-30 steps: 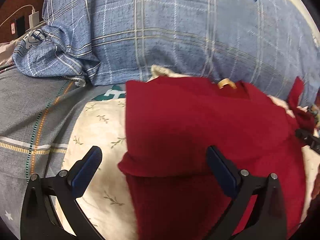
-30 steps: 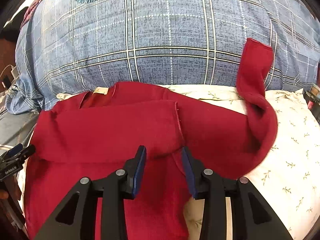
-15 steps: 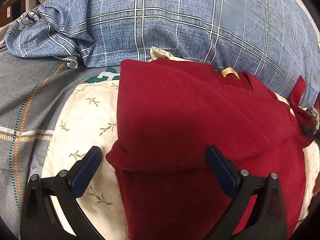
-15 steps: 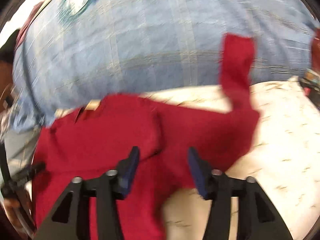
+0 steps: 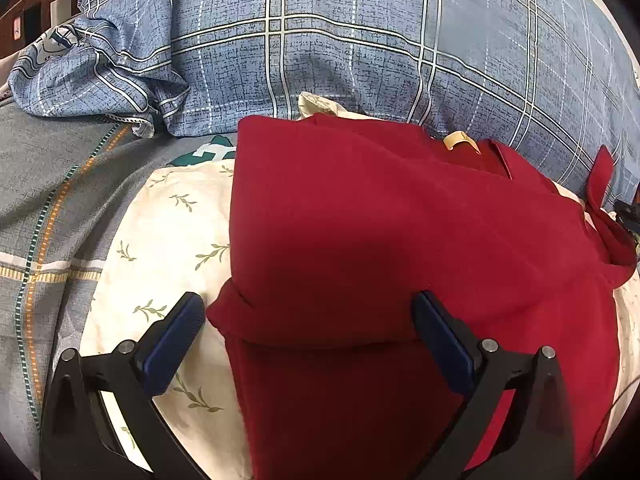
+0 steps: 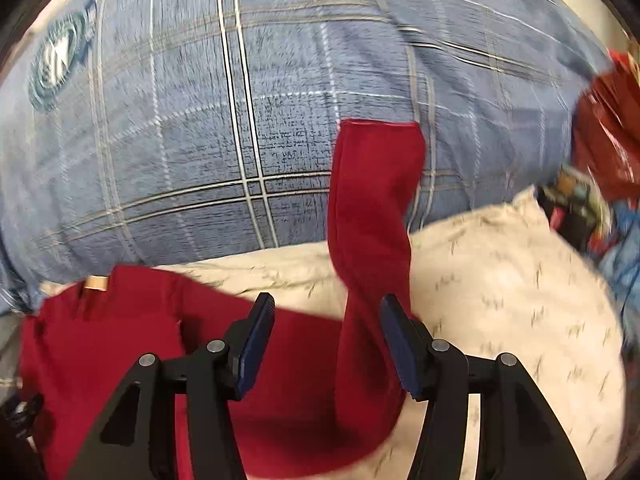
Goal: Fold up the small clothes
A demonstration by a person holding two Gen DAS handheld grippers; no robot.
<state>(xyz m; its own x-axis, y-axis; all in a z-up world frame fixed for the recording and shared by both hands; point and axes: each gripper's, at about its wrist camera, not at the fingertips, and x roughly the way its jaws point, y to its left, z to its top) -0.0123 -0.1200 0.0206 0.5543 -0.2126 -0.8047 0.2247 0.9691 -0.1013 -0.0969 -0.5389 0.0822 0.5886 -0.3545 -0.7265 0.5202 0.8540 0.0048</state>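
Garment: red top (image 5: 400, 240) spread on the cream leaf-print pillow (image 5: 168, 248), collar end toward the blue plaid duvet (image 5: 360, 60), a tan neck label (image 5: 460, 141) showing.
Fold so far: one sleeve looks already laid across the chest, its cuff end bunched near the left gripper (image 5: 308, 332); I'd judge the job roughly half done.
Loose part: the other sleeve (image 6: 372, 216) stands up against the duvet, twisted partway along its length.
Left jaws: spread wide over the folded sleeve edge, gripping nothing.
Right gripper (image 6: 326, 340): jaws partly apart, straddling the base of the raised sleeve; the cloth sits nearer the right-hand pad (image 6: 398, 344) and I can't tell if it touches.
Risk, twist: if the sleeve is carried over as it stands, the twist could get folded in and leave a lumpy ridge.
Risk, grip: closing off-centre may catch only one layer, so the sleeve slips out mid-swing.
Risk, drag: pulling hard could tug the body and undo the first fold on that soft pillow.
Side clutter: red and dark items (image 6: 600, 140) at the far right, too blurred to identify.
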